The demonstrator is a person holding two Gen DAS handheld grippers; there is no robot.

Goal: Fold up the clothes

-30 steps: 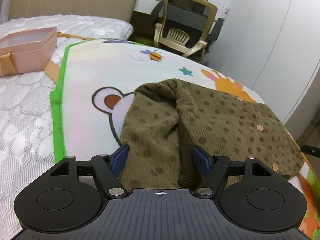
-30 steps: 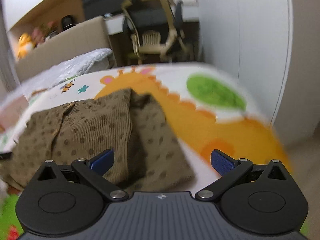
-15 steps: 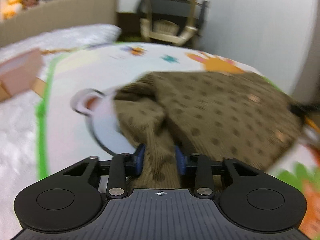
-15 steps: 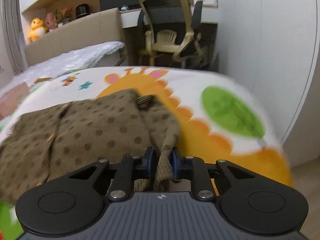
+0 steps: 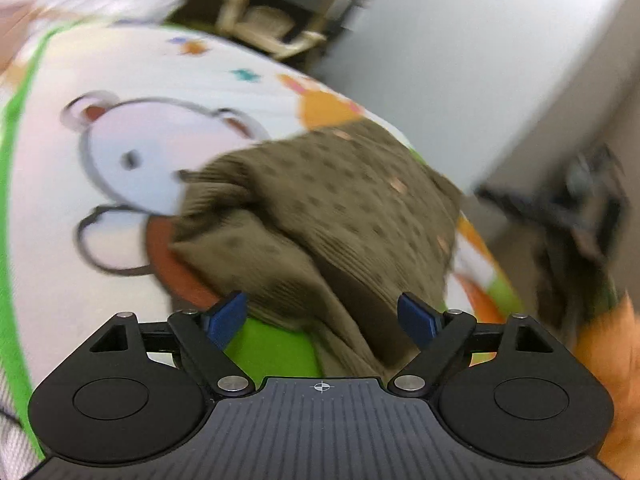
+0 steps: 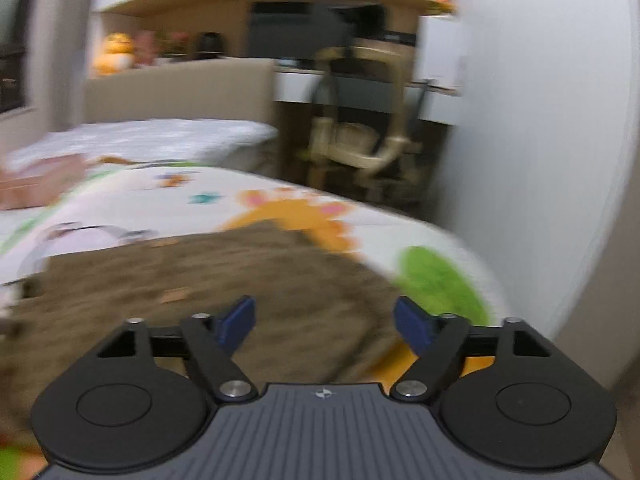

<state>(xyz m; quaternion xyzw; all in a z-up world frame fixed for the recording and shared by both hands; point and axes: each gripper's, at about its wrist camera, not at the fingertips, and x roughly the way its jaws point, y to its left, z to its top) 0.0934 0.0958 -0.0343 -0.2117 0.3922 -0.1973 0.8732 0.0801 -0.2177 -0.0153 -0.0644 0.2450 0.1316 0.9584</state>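
Note:
An olive-brown dotted corduroy garment with small buttons lies bunched on the cartoon play mat on the bed. My left gripper hangs over its near edge, jaws opening, blue pads clear of the cloth lying between them. In the right wrist view the same garment spreads blurred below my right gripper, whose jaws are also opening, with cloth under them and no pad pressing on it. Far to the right of the left wrist view a dark blurred shape stands beyond the garment.
A pink box sits on the white quilt at the left. A beige headboard stands at the back. A desk chair stands past the bed's far end. A white wall runs along the right.
Both grippers closed on folds of the garment half a second ago and have now let go with jaws spread. The left-hand edge of the garment has been drawn in, uncovering the bear picture.

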